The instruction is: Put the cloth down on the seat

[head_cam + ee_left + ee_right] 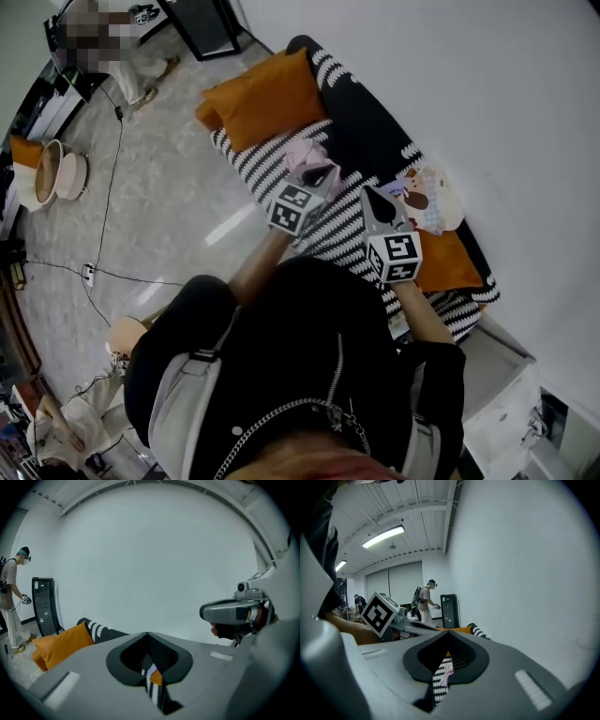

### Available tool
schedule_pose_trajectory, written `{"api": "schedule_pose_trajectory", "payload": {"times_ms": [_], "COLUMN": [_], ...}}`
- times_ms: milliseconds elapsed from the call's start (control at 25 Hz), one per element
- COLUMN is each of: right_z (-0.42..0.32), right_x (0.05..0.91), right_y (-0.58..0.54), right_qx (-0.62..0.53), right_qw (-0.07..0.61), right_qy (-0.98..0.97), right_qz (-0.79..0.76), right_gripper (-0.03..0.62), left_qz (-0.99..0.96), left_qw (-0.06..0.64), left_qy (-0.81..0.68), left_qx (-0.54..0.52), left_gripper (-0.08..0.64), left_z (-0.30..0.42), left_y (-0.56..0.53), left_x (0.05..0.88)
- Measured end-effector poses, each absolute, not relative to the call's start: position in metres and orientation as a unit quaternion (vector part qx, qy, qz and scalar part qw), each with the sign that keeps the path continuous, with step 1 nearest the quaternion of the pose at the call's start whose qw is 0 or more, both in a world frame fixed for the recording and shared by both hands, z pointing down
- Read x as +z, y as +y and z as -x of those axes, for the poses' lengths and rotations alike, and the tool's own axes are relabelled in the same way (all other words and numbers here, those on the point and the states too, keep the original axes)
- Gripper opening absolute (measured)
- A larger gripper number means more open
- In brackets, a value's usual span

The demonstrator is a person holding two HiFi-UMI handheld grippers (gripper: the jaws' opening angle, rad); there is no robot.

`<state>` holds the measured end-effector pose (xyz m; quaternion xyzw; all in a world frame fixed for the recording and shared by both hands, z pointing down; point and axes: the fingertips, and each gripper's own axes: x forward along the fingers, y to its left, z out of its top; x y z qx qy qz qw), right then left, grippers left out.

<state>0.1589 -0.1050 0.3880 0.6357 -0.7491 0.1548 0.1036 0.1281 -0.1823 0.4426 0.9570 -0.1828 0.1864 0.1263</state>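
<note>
A pink cloth (pixel 302 153) lies crumpled on the black-and-white striped seat (pixel 258 161) of the sofa; it shows small and low through the jaw gap in the right gripper view (pixel 448 673). My left gripper (pixel 327 171) hovers just right of the cloth, shut and empty, with only striped seat and orange cushion visible behind its jaws (pixel 146 633). Further right above the seat, my right gripper (pixel 372 195) has its tips meeting (pixel 447 633) with nothing between them. Neither gripper touches the cloth.
An orange cushion (pixel 267 94) lies at the sofa's far end, another (pixel 452 260) at the near end beside a cartoon-print cushion (pixel 429 199). The white wall runs behind the sofa. Baskets (pixel 52 175) and cables lie on the floor. A person (pixel 425 601) stands by a black stand (pixel 43 604).
</note>
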Motion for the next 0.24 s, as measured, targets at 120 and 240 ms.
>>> {"api": "schedule_pose_trajectory", "payload": {"times_ms": [120,240], "right_z": [-0.1649,-0.1687], "right_x": [0.3902,0.3920], "right_y": [-0.1075,-0.1114], "right_qx": [0.157,0.158], "right_qw": [0.104,0.104], "right_qy": [-0.745,-0.743], "right_qz": [-0.640,-0.642], "right_gripper": [0.000,0.000], "left_qz": [-0.957,-0.957], "left_qw": [0.125,0.123], "left_qy": [-0.179,-0.176], "left_qx": [0.190,0.197], "left_gripper": [0.009,0.009], "left_z": [-0.1334,-0.1370], "left_y": [-0.1867,-0.1913], "left_x": [0.4475,0.4500]}}
